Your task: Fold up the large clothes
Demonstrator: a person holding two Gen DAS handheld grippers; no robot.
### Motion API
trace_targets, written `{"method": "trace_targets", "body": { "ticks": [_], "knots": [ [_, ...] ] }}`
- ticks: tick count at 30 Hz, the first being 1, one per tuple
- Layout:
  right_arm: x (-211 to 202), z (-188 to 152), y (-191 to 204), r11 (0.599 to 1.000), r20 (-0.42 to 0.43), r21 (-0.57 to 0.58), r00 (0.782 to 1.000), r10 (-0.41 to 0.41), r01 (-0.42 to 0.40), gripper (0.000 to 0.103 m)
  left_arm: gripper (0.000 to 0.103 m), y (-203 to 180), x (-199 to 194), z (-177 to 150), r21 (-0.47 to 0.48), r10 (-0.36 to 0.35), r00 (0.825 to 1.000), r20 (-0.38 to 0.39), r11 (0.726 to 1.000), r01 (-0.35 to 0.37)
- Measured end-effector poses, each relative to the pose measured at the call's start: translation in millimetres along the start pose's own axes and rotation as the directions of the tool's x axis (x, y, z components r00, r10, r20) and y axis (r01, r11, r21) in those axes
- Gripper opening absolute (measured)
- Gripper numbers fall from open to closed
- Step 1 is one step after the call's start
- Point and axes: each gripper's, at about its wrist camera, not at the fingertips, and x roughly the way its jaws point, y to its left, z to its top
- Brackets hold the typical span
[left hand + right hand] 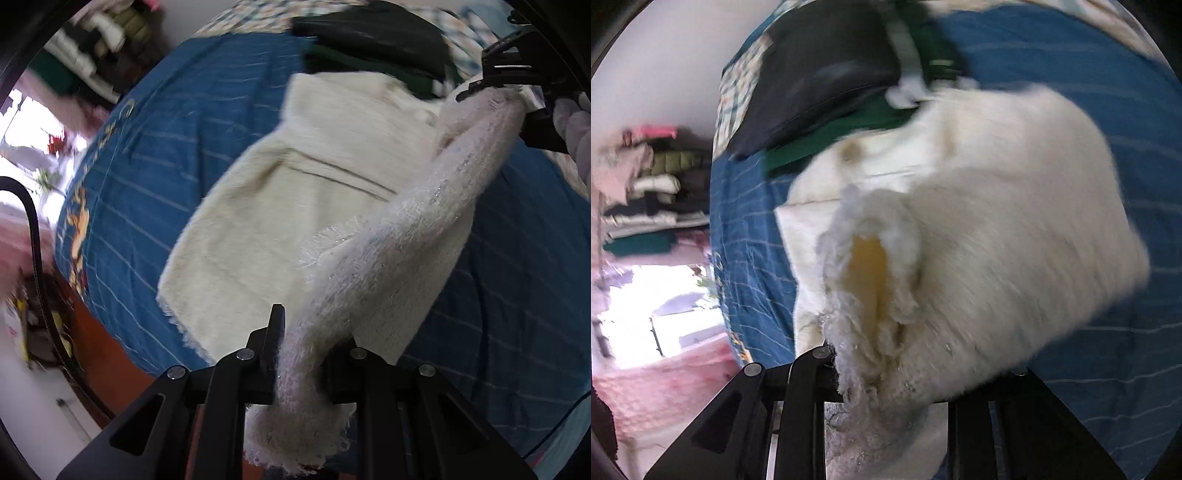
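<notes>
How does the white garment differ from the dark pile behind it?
The white garment is fluffy and pale; the dark pile is smooth, black and green. The garment is spread out with one edge lifted by the left gripper and right gripper; the pile lies folded, untouched. Both rest on the blue bedsheet.

Black tongs [301,354], silver screws, white-gloved hand [574,125].

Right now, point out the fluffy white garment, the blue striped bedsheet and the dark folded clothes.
fluffy white garment [295,192]: left wrist view, flat body panel.
blue striped bedsheet [166,147]: left wrist view, bare area left of the garment.
dark folded clothes [827,66]: right wrist view, top black piece.
</notes>
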Motion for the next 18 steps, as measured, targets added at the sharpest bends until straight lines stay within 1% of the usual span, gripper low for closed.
{"method": "trace_targets", "body": {
  "ticks": [1,2,3,4,5,6,7,8,9,10,12,13,14,15,16,17,18],
  "knots": [
    [11,3,29,0.998,-0.005,-0.039,0.999,-0.039,0.039,0.025,0.016,15,5,5,-0.021,-0.005,1.0,-0.004,1.0,0.005],
    [15,5,43,0.996,-0.008,-0.056,0.998,-0.063,0.063,0.025,0.017,28,9,9,-0.04,-0.006,1.0,-0.003,0.999,0.006],
    [30,7,64,0.993,-0.021,-0.076,0.995,-0.096,0.095,0.025,0.02,46,18,13,-0.065,-0.007,1.0,-0.01,0.998,0.007],
    [40,7,81,0.988,-0.031,-0.095,0.992,-0.121,0.118,0.025,0.02,62,30,18,-0.089,-0.017,0.999,-0.028,0.996,0.015],
    [60,8,102,0.982,-0.041,-0.117,0.987,-0.157,0.152,0.025,0.02,74,36,19,-0.104,-0.027,0.999,-0.045,0.994,0.022],
    [72,6,110,0.974,-0.05,-0.138,0.981,-0.188,0.179,0.025,0.02,91,52,23,-0.134,-0.063,0.995,-0.08,0.99,0.052],
    [90,8,117,0.967,-0.063,-0.154,0.974,-0.216,0.204,0.025,0.02,105,62,24,-0.166,-0.099,0.99,-0.099,0.983,0.082],
    [112,8,130,0.956,-0.08,-0.16,0.962,-0.261,0.246,0.025,0.02,124,79,25,-0.222,-0.144,0.983,-0.113,0.968,0.116],
    [131,10,135,0.949,-0.086,-0.166,0.955,-0.286,0.269,0.026,0.022,136,89,25,-0.251,-0.167,0.979,-0.12,0.959,0.133],
    [149,10,143,0.936,-0.093,-0.184,0.943,-0.32,0.3,0.026,0.022,149,102,24,-0.292,-0.204,0.971,-0.126,0.943,0.16],
    [177,10,158,0.911,-0.092,-0.199,0.919,-0.384,0.361,0.027,0.025,166,122,23,-0.339,-0.254,0.957,-0.137,0.92,0.196],
    [191,11,163,0.896,-0.088,-0.209,0.905,-0.417,0.392,0.029,0.027,173,129,21,-0.373,-0.291,0.947,-0.137,0.901,0.222],
    [198,10,166,0.885,-0.082,-0.208,0.894,-0.44,0.417,0.032,0.029,178,132,20,-0.396,-0.312,0.94,-0.136,0.887,0.237],
    [203,10,166,0.881,-0.081,-0.207,0.891,-0.448,0.424,0.04,0.035,184,138,17,-0.422,-0.337,0.931,-0.139,0.871,0.253],
    [205,9,170,0.881,-0.086,-0.21,0.89,-0.449,0.424,0.052,0.044,191,142,13,-0.445,-0.359,0.923,-0.14,0.855,0.265],
    [204,9,172,0.89,-0.093,-0.208,0.898,-0.431,0.406,0.057,0.048,195,142,11,-0.461,-0.364,0.921,-0.139,0.847,0.265],
    [198,9,173,0.909,-0.1,-0.205,0.916,-0.389,0.364,0.064,0.052,205,140,6,-0.485,-0.358,0.925,-0.125,0.835,0.257]
  ]
}}
